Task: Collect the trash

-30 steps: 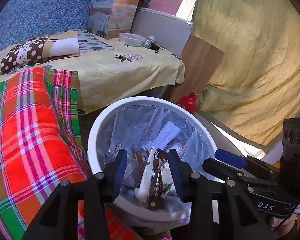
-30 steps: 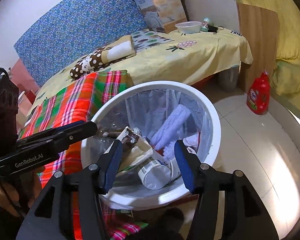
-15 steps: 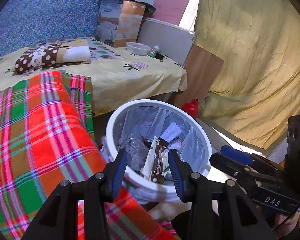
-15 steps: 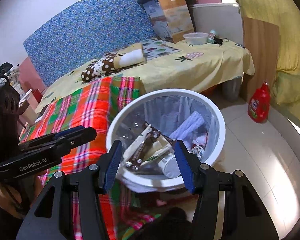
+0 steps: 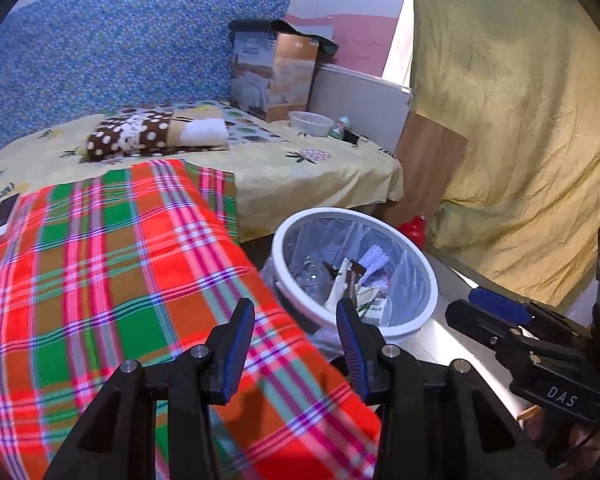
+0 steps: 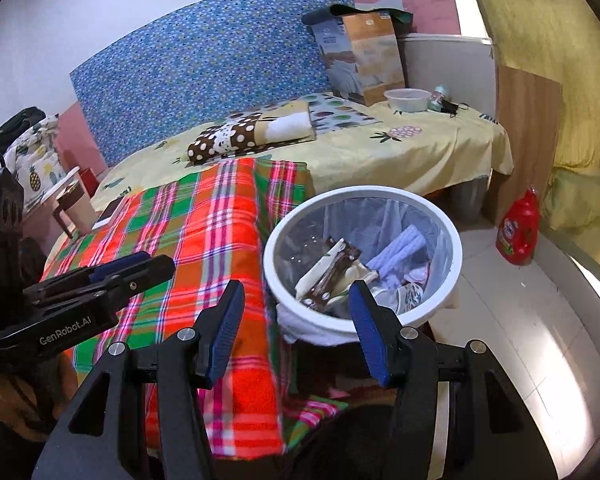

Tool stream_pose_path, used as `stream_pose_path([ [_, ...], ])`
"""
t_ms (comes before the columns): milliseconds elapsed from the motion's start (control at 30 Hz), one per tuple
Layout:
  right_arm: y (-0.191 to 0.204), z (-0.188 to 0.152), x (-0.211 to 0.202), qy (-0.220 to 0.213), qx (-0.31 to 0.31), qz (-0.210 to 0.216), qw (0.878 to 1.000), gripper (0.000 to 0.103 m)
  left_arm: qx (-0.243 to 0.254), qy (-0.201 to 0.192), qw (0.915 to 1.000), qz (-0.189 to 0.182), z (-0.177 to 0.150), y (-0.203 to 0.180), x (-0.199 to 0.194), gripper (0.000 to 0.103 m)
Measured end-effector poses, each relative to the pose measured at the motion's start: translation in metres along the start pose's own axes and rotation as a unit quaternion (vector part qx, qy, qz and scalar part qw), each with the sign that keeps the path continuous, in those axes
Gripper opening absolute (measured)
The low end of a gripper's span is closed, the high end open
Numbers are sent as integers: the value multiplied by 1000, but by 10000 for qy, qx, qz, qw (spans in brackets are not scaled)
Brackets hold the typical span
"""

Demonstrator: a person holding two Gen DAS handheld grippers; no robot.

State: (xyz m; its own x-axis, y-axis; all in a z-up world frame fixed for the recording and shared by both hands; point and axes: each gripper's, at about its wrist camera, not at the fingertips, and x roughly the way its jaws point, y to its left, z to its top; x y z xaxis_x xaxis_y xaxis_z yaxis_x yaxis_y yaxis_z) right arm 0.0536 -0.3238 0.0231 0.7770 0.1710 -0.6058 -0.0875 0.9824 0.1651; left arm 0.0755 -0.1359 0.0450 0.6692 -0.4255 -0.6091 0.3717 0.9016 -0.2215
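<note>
A white trash bin (image 5: 281, 240) (image 6: 457, 252) with a clear liner stands on the floor beside the bed. Inside lie brown-and-white wrappers (image 5: 346, 280) (image 6: 328, 272), a pale ribbed piece (image 6: 400, 248) and a printed cup. My left gripper (image 5: 296, 320) hangs open and empty above the plaid blanket's edge, short of the bin's near rim. The right gripper (image 6: 296, 304) is open and empty too, above and in front of the bin. Each one shows in the other's view: the right gripper (image 5: 496, 312) and the left gripper (image 6: 136, 266).
A red-green plaid blanket (image 5: 112, 280) (image 6: 204, 232) covers the near bed; a yellow sheet (image 6: 420, 152) with a dotted pillow, a box (image 6: 364, 56) and a bowl (image 6: 406, 99) lies beyond. A red bottle (image 6: 518, 232) stands by a wooden board. A yellow curtain (image 5: 520, 120) hangs at the right.
Both grippers have drawn back and up from the bin, which now looks smaller and farther off. More of the plaid blanket fills the left wrist view. The jaws kept their width.
</note>
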Motion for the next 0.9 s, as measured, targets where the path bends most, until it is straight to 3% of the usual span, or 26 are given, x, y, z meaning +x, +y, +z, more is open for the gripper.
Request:
stream_pose_path([
  [367, 17, -18, -13, 17, -113, -64, 9999, 56, -22, -64, 9998, 181, -27, 6, -32, 42],
  [900, 20, -27, -17, 60, -103, -99, 9999, 56, -31, -73, 9998, 177, -38, 4, -39, 42],
])
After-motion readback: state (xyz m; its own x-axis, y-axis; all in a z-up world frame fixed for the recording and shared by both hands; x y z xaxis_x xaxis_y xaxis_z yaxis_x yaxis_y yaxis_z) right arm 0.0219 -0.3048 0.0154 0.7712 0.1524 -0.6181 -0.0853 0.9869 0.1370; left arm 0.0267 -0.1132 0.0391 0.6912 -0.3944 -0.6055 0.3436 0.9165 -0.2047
